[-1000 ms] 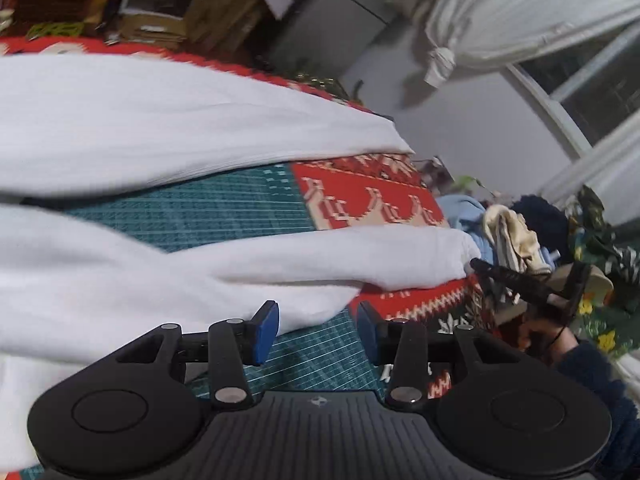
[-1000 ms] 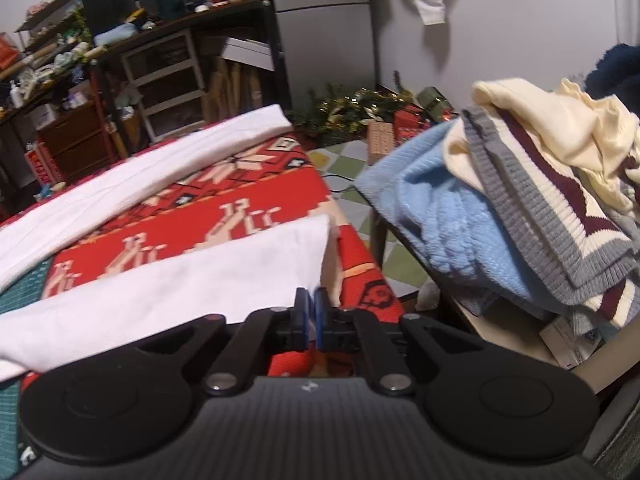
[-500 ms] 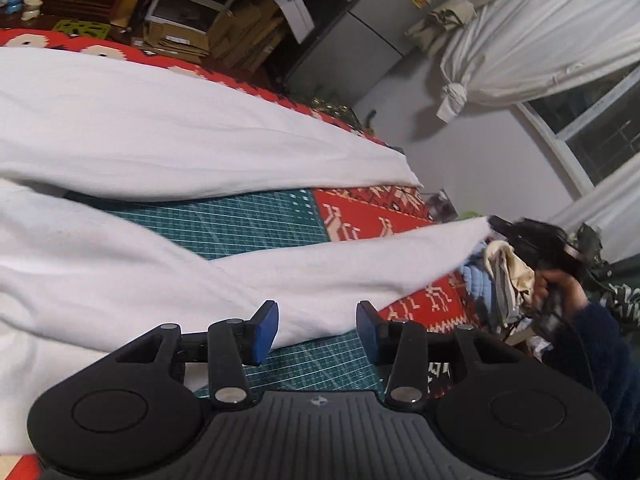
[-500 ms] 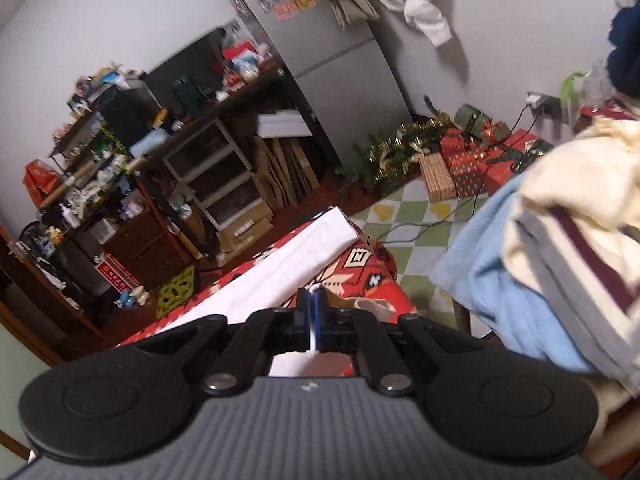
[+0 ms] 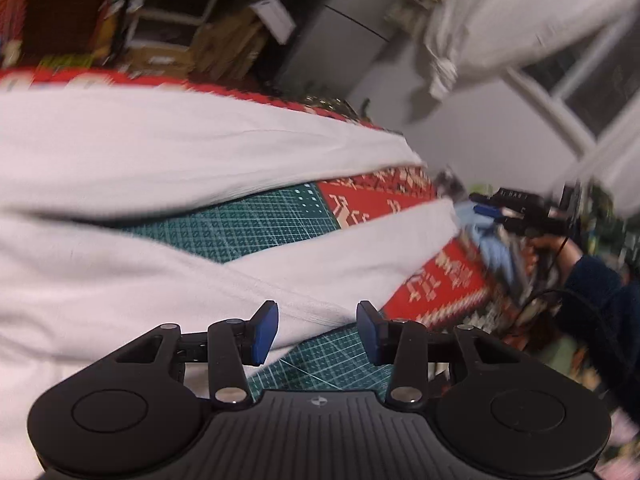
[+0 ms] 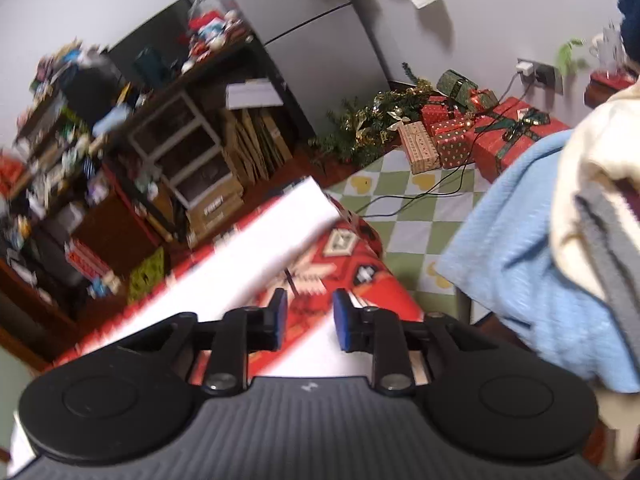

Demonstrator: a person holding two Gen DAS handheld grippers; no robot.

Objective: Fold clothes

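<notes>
White garment (image 5: 168, 168) spread across table, far sleeve and near sleeve (image 5: 320, 252) angling right over green cutting mat (image 5: 256, 220) and red patterned cloth (image 5: 436, 276). Left gripper (image 5: 317, 333) low over garment's near edge, jaws wide apart, nothing between them. Right of it, near sleeve's end reaches table edge; right gripper (image 5: 486, 212) just beside that end, blurred, contact unclear. Right wrist view: right gripper (image 6: 307, 319) jaws apart, empty, above the red cloth with white fabric below and to the left. Far right, pile of clothes, light blue knit (image 6: 516, 248) under cream sweater (image 6: 592, 184). Wrapped gifts (image 6: 476, 132) on checkered floor behind.
</notes>
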